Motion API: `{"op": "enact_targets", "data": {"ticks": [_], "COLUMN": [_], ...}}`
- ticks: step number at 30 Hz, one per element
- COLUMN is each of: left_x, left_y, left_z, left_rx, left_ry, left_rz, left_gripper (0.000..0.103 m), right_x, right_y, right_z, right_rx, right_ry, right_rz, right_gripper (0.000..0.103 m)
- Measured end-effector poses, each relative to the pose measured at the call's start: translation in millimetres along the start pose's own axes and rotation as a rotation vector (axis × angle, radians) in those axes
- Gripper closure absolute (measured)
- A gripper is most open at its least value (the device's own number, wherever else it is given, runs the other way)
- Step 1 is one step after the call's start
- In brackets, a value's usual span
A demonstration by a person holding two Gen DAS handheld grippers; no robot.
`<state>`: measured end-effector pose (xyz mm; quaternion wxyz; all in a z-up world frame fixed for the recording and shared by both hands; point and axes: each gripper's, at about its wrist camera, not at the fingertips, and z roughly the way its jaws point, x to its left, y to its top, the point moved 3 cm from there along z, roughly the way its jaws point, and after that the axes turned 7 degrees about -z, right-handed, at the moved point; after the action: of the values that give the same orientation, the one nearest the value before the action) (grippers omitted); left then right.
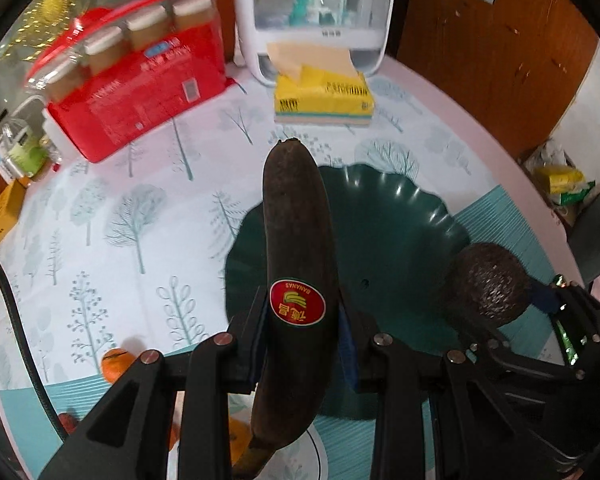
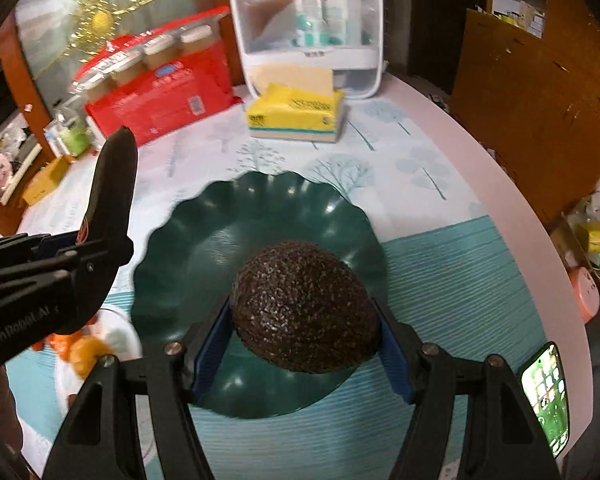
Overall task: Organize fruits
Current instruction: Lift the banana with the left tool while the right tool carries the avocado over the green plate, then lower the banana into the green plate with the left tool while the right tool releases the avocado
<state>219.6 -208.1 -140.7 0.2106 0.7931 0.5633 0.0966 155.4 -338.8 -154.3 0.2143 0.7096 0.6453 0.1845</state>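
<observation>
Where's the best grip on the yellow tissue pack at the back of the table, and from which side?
Grip the yellow tissue pack across its short width, on the two long flat sides, coming from above. It lies flat, and the white organizer stands close behind it, so a rear approach looks blocked. Both grippers are full now: left gripper holds the banana, right gripper the avocado.

yellow tissue pack (image 2: 296,114); red pkg (image 1: 140,92), white organizer (image 2: 306,28), phone (image 2: 546,398)

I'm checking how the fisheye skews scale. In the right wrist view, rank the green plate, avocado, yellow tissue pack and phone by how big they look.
1. green plate
2. avocado, enlarged by nearness, held in the right gripper
3. yellow tissue pack
4. phone, close to the tissue pack, and stretched at the edge, so unsure.
</observation>
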Motion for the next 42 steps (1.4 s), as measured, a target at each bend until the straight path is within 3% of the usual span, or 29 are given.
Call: {"op": "enact_targets", "data": {"ticks": [10,28,30,32,42], "left_x": [-7,10,8,5,11], "left_y": [-4,-6,-5,-3,-3], "left_z": [41,59,53,46,36], "left_rx": [0.059,0.105,0.073,0.035,0.017], "left_ry": [0.000,0.007,0.012,0.049,0.121], "left_rz": [0.050,0.019,0.033,0.057,0.077], "left_gripper": [0.074,0.072,0.063,0.046,0.026], "right_x": [-7,6,6,7,7], "right_y": [-1,1,1,0,-3], "right_z": [29,38,38,38,33], "right_rx": [0.034,0.004,0.005,0.006,-0.002], "right_ry": [-0.025,-0.057,-0.056,-0.061,-0.050], "right_rz": [0.006,-0.046,-0.049,-0.053,-0.051], "right_gripper": [0.041,0.041,0.041,0.040,0.040]}}
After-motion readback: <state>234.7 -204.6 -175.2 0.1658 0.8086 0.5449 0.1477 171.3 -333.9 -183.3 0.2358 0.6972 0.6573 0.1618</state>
